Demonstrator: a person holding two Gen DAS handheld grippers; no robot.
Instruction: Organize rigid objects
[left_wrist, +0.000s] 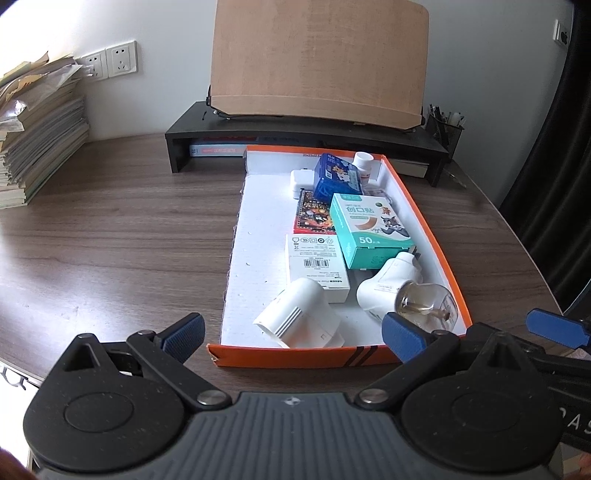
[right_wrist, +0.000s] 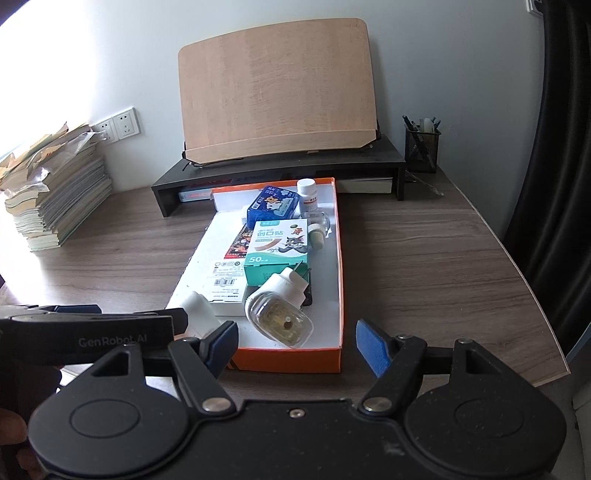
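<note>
A shallow orange box (right_wrist: 338, 258) with a white inside sits on the brown desk (left_wrist: 110, 240), its long side running away toward the wall. It holds small boxes, white plugs and what may be a clear little bottle (right_wrist: 280, 321). Both the left gripper (left_wrist: 293, 334) and the right gripper (right_wrist: 297, 349) are wide open, empty, near the box's front edge.

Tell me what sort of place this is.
Most likely a home study or office desk. A tall stack of books and papers sits by wall sockets, a mesh pen holder stands beside a black monitor riser, and a wooden book stand rests on top of it.
</note>
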